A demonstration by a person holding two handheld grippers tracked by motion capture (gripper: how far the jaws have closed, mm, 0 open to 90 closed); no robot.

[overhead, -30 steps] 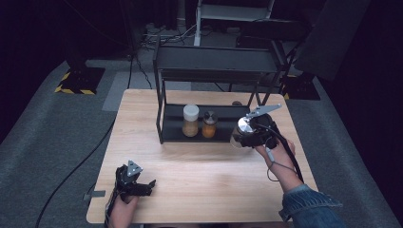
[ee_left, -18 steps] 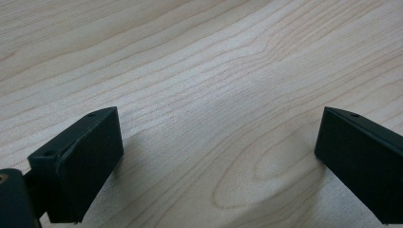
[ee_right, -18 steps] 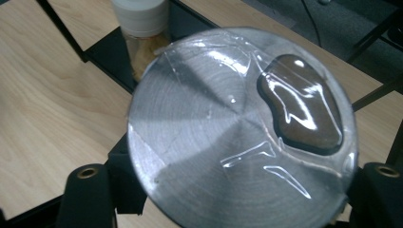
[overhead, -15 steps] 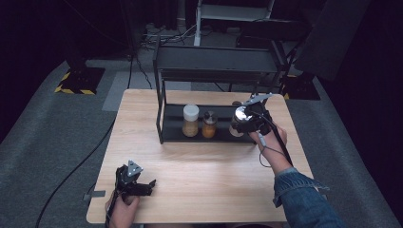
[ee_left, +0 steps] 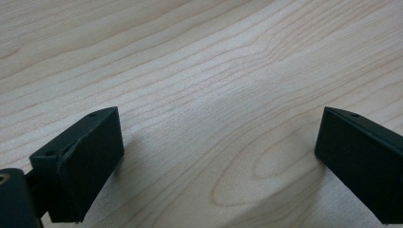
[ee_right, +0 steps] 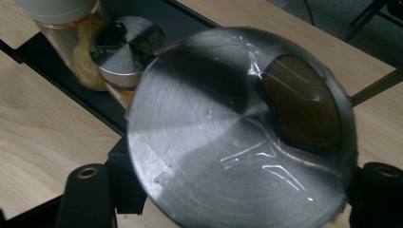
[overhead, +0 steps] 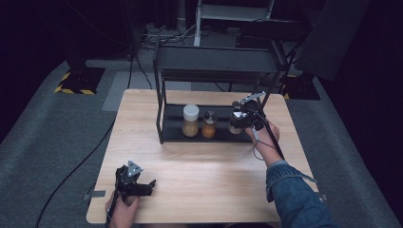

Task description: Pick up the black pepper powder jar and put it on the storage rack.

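Jar (ee_right: pixel 237 137) between right tool (overhead: pixel 242 118) jaws

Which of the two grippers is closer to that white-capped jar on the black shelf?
Right. The right gripper is at the rack's right end, two jars along from the white-capped jar. The left gripper rests by the table's near edge.

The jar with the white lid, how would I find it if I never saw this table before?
Look for the black rack standing at the far side of the wooden table. On its bottom shelf, find the leftmost jar. It is the tallest there and has a white lid, while the small jar beside it has a shiny metal lid.
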